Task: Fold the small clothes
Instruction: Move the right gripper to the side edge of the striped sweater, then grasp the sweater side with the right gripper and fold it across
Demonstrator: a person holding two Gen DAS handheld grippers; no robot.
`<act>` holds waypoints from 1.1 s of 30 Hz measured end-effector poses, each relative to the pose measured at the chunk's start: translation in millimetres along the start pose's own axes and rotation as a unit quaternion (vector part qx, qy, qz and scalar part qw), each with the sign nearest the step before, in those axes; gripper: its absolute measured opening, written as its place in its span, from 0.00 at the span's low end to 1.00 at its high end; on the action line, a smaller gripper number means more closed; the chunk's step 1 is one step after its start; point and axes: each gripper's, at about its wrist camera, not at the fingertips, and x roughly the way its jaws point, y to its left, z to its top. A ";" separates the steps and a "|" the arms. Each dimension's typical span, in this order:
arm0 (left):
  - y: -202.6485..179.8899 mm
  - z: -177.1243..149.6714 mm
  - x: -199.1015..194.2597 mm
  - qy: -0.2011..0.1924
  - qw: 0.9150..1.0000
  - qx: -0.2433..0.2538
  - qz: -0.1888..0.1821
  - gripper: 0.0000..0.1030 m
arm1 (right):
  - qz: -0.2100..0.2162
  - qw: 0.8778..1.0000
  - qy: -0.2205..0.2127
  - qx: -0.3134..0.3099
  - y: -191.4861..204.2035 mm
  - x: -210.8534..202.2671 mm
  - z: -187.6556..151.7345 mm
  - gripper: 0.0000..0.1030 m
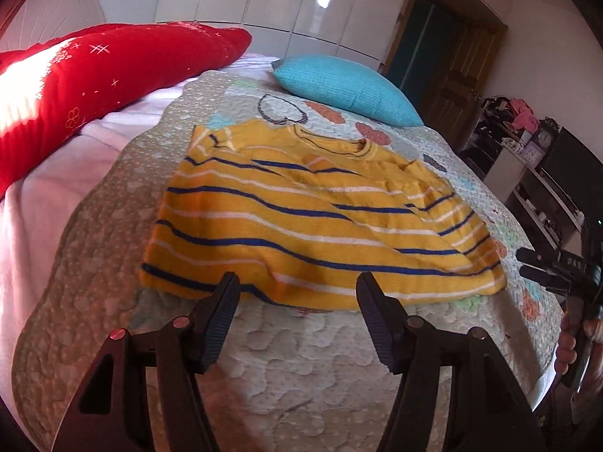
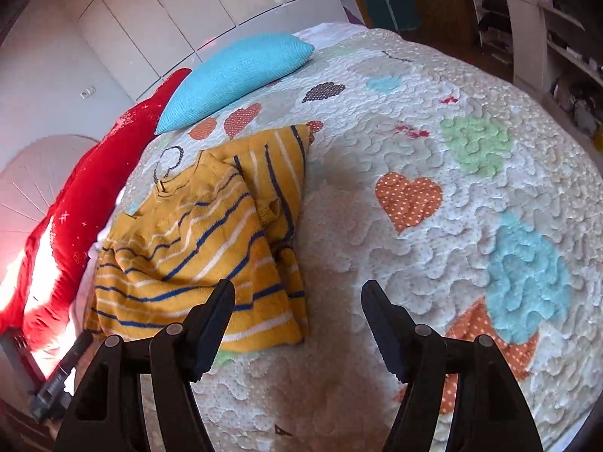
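A small yellow sweater [image 1: 301, 218] with blue and white stripes lies flat on the quilted bedspread [image 1: 301, 369], sleeves folded in, neck toward the far side. My left gripper [image 1: 297, 286] hovers open just in front of its near hem, nothing between the fingers. In the right wrist view the same sweater [image 2: 196, 256] lies left of centre. My right gripper [image 2: 297, 293] is open over bare quilt at the sweater's right edge, holding nothing. The right gripper [image 1: 535, 267] also shows at the right edge of the left wrist view, held by a hand [image 1: 569, 346].
A turquoise cushion [image 1: 346, 86] lies beyond the sweater and a red pillow [image 1: 94, 75] runs along the far left. The quilt [image 2: 433, 196] with heart patches spreads to the right. Shelves with clutter [image 1: 527, 139] and a wooden door [image 1: 452, 75] stand past the bed's right side.
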 end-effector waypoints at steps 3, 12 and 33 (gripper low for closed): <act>-25.8 -12.1 5.9 -0.007 0.999 0.038 -0.023 0.64 | 0.052 0.998 0.019 0.030 -9.1 26.1 11.6 0.78; -26.6 -22.3 37.4 0.041 0.998 0.022 -0.046 0.64 | 0.059 0.998 0.028 0.024 14.7 94.4 43.8 0.79; 198.6 10.8 -57.9 -0.078 0.958 -0.267 0.074 0.65 | -0.009 0.970 0.097 -0.222 365.6 187.6 2.6 0.26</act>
